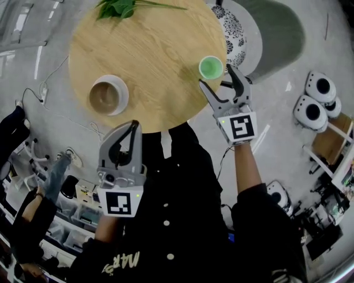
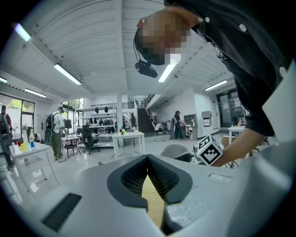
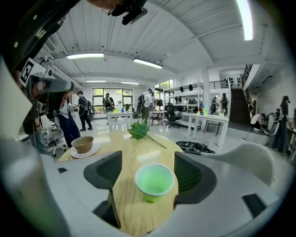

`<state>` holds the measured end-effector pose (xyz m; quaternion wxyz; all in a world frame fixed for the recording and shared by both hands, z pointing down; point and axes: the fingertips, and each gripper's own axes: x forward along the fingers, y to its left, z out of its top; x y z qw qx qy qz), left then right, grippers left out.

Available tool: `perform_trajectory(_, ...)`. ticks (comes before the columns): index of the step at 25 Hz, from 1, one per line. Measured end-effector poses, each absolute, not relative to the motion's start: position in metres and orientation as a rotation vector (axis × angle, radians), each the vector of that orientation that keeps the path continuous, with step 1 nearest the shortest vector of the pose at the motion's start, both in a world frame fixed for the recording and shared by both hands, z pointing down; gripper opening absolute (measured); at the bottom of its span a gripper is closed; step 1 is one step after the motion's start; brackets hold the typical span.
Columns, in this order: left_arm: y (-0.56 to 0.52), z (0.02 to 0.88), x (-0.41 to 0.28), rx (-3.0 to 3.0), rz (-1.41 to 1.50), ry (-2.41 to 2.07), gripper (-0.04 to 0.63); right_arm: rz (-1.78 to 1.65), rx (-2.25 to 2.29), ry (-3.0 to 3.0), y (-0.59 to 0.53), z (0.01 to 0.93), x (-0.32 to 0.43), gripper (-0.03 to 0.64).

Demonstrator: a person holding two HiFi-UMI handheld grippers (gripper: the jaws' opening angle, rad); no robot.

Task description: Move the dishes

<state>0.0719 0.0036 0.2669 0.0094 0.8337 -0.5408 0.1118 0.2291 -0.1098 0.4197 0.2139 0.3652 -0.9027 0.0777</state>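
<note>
A small green cup (image 1: 211,67) stands on the round wooden table (image 1: 155,55) near its right edge. My right gripper (image 1: 217,76) is open just in front of it. In the right gripper view the green cup (image 3: 155,181) sits between the spread jaws of my right gripper (image 3: 149,172), with a gap on each side. A brown bowl (image 1: 105,95) rests on a white saucer (image 1: 120,103) at the table's left; the same bowl (image 3: 83,144) shows far left in the right gripper view. My left gripper (image 1: 133,126) is shut and empty at the table's near edge, jaws together (image 2: 148,163).
A sprig of green leaves (image 1: 119,8) lies at the table's far side. A grey chair (image 1: 276,27) with a black-and-white patterned cushion (image 1: 232,27) stands beyond the right edge. White round devices (image 1: 315,99) sit on the floor to the right, cables (image 1: 50,88) to the left.
</note>
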Motion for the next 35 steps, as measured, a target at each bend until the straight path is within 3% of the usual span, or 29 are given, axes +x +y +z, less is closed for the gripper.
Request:
perform_trajectory(6, 0.014, 0.256, 0.027, 2.5, 0.34, -1.856, 0.003, 0.311, 0.81, -2.554, -0.07, 0.397, 0.16, 0.295)
perform_trajectory(17, 0.056, 0.258, -0.077, 2.279, 0.329, -2.093, 0.003, 0.566, 0.484, -2.572, -0.022, 0.431, -0.01, 0.133)
perform_trajectory(23, 0.082, 0.27, -0.121, 2.204, 0.33, -2.145, 0.003, 0.716, 0.421, -2.418, -0.01, 0.463, -0.052, 0.075)
perform_trajectory(35, 0.098, 0.306, -0.15, 2.119, 0.285, -2.137, 0.003, 0.983, 0.405, -2.224, 0.0, 0.511, -0.068, 0.057)
